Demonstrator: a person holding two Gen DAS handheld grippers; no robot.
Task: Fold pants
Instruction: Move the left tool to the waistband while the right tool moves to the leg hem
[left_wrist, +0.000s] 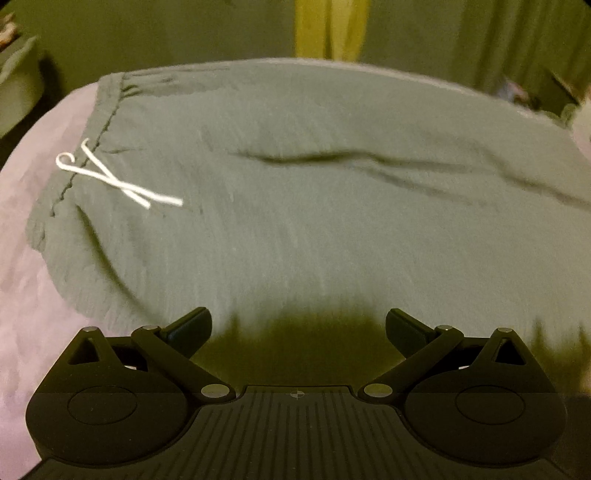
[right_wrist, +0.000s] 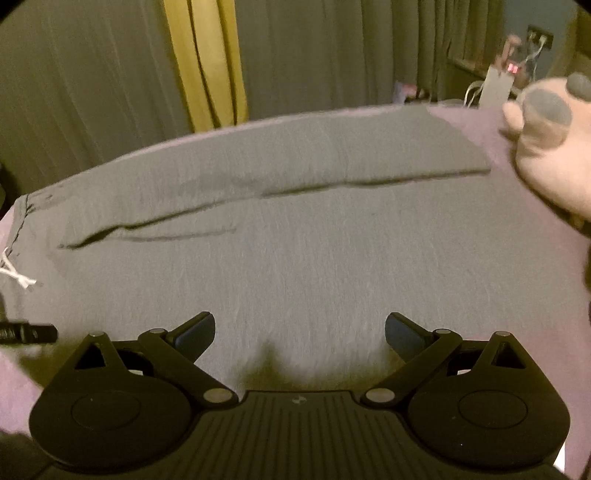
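Grey pants (left_wrist: 314, 192) spread flat across a surface under a pale purple cover (left_wrist: 22, 229), whether bed or desk impossible to tell. Waistband to the left in both views, with a white drawstring (left_wrist: 118, 181) lying crossed on the fabric just inside the waistband seam; seen again at the far left edge of the right wrist view (right_wrist: 14, 273). Legs stretched out to the right, side by side, a long dark crease between them running from the crotch area toward the hems. Far leg's hem end (right_wrist: 458, 144) visible in the right wrist view, lying on the purple cover near the far edge. Left claw (left_wrist: 298, 328) held low over the near edge of the pants, both fingers spread wide apart, nothing between them, dark shadow on the cloth right beneath. Right claw (right_wrist: 299, 332) likewise wide open and empty, poised over the near leg further toward the hems. Blurred pinkish plush shape with grey patches (right_wrist: 546, 147) at the right side of the right wrist view, beside the hems. Grey curtains (right_wrist: 92, 92) behind, with a yellow strip (right_wrist: 207, 66) hanging between them. Cluttered corner at the upper right, too blurred to read.
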